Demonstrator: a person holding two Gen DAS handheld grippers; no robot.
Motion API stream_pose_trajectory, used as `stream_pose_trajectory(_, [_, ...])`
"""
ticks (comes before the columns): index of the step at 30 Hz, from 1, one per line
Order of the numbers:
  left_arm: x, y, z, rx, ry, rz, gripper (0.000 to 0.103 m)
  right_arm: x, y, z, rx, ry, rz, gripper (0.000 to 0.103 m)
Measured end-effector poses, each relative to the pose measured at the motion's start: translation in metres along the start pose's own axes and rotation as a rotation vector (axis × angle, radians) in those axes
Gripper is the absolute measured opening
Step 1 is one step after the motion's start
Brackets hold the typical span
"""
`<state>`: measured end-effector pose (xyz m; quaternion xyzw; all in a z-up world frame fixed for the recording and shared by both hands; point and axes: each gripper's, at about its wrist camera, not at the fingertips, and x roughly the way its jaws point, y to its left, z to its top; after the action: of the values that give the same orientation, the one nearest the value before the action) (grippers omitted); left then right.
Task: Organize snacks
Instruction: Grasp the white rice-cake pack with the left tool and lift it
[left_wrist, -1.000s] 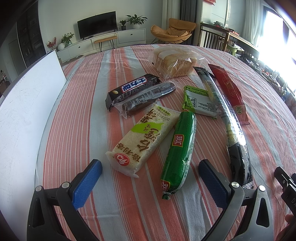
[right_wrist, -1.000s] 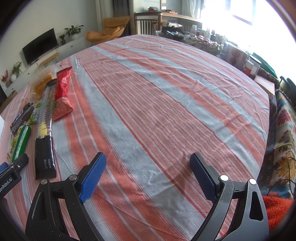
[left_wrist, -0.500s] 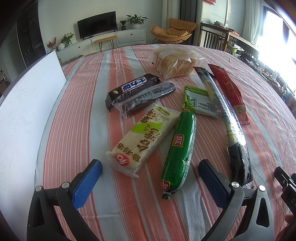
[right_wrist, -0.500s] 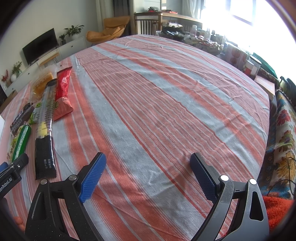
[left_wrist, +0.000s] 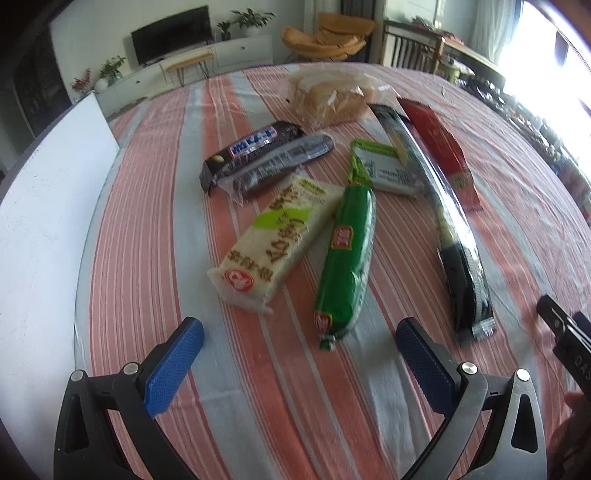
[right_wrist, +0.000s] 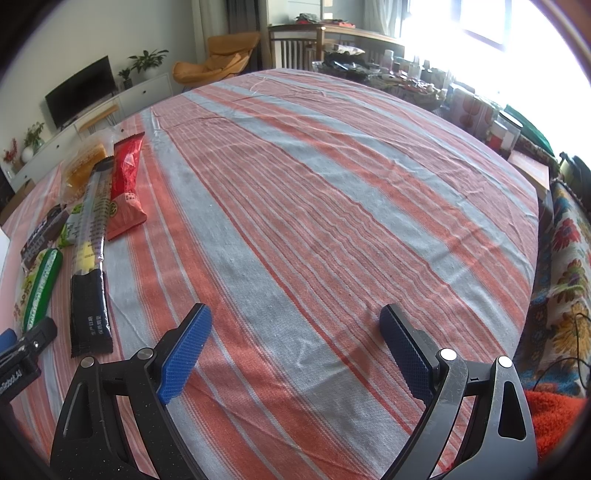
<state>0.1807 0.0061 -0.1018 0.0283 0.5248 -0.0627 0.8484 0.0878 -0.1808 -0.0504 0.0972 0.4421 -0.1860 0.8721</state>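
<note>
Right, both tools gape empty: left gripper (left_wrist: 299, 345) faces the snacks, green roll (left_wrist: 347, 258) nearest for a grab; right gripper (right_wrist: 295, 338) hangs over bare cloth (right_wrist: 332, 206), room for sorting.

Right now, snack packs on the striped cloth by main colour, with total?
Green: 2, long green tube pack, flat green-and-white sachet
Dark brown/black: 3, dark brown biscuit bar, clear-wrapped dark biscuit sleeve, long black-ended clear sleeve
White: 1, white rice-cracker pack
Red: 1, long red packet
Clear: 1, clear bag of bread
Total: 8
</note>
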Motion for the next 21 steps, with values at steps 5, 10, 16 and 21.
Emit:
stream_pose_trajectory(5, [-0.025, 0.002, 0.003, 0.090, 0.093, -0.135, 0.100, 0.000, 0.000, 0.000, 0.000, -0.001, -0.001, 0.094])
stream_pose_trajectory(10, [-0.050, 0.027, 0.042, 0.010, -0.014, -0.146, 0.100, 0.000, 0.000, 0.000, -0.001, 0.000, 0.000, 0.094])
stream_pose_trajectory(16, [-0.001, 0.051, 0.065, -0.100, 0.142, -0.158, 0.072, 0.000, 0.001, 0.000, -0.001, 0.000, 0.000, 0.094])
stream_pose_trajectory(21, [0.012, 0.045, 0.069, -0.057, 0.143, -0.180, 0.072, 0.000, 0.001, 0.000, -0.001, -0.001, -0.001, 0.095])
